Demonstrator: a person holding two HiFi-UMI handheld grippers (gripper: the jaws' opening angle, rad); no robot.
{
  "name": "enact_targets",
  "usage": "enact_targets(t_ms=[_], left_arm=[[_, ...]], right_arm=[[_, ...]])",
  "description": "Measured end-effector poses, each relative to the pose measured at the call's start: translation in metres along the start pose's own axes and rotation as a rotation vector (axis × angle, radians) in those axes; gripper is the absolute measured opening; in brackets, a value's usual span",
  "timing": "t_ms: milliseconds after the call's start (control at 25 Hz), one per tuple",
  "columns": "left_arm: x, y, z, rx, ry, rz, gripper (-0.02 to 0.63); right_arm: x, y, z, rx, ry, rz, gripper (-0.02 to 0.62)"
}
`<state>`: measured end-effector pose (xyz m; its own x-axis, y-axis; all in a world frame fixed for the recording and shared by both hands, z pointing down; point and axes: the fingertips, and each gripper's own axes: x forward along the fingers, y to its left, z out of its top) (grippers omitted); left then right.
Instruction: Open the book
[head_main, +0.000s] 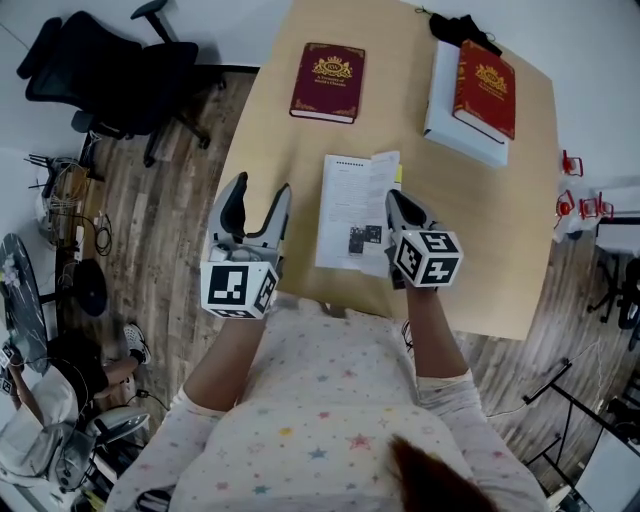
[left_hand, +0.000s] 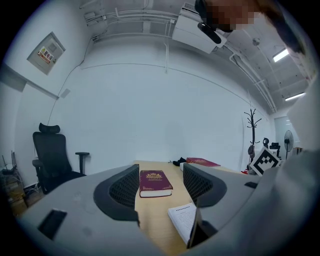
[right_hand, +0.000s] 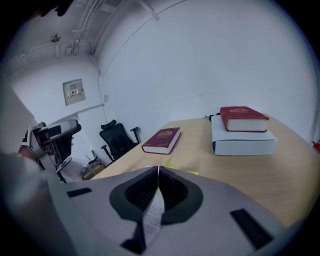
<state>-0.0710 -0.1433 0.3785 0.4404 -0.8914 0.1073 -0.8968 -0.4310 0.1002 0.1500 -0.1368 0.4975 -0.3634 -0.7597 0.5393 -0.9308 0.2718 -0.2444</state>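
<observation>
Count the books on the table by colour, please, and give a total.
Red books: 2 (dark red book, red book)
White thick book, under the red book: 1
Open book with white pages: 1
Total: 4

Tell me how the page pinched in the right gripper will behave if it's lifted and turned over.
The page looks like one thin sheet in the shut right gripper, so it's probably floppy and light. Pinched at one spot, it could tear if yanked. The book lies unheld, so it may slide.
</observation>
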Motion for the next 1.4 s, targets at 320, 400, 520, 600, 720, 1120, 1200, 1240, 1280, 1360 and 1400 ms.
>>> enact_targets(t_ms=[320,400,520,600,720,1120,1200,1240,1280,1360,1400], left_arm=[[0.000,-0.025,0.000,-0.001,-0.031,0.027,0.256],[0.000,-0.031,-0.003,0.001,-0.026,0.034,0.256],[-0.001,-0.039,-0.006,0.004,-0.018,0.045,0.256],[-0.001,-0.044,-0.008,0.003,-0.016,0.052,0.256],[-0.002,-0.050,-0.011,0.006,-0.011,0.057,0.256],[-0.001,-0.068,-0.014,0.011,-0.001,0.074,0.256],[-0.001,-0.070,-0.014,0.014,0.002,0.076,0.256],[-0.001,-0.070,-0.014,0.014,0.003,0.077,0.256],[-0.001,-0.070,-0.015,0.014,0.004,0.079,0.256],[0.000,-0.071,-0.016,0.014,0.008,0.082,0.256],[0.000,-0.071,-0.016,0.015,0.010,0.083,0.256]], right_arm=[[-0.011,-0.018,0.003,0.017,-0.015,0.051,0.009],[-0.014,-0.024,0.004,0.020,-0.018,0.059,0.009],[-0.020,-0.035,0.004,0.030,-0.021,0.066,0.007],[-0.024,-0.043,0.004,0.038,-0.023,0.069,0.007],[-0.029,-0.055,0.003,0.049,-0.024,0.067,0.008],[-0.035,-0.082,-0.002,0.055,-0.011,0.067,0.009],[-0.036,-0.085,-0.003,0.049,-0.007,0.066,0.009],[-0.036,-0.087,-0.004,0.046,-0.005,0.064,0.009],[-0.036,-0.089,-0.004,0.044,-0.002,0.062,0.009],[-0.037,-0.095,-0.006,0.043,0.002,0.056,0.009],[-0.038,-0.098,-0.008,0.043,0.004,0.052,0.009]])
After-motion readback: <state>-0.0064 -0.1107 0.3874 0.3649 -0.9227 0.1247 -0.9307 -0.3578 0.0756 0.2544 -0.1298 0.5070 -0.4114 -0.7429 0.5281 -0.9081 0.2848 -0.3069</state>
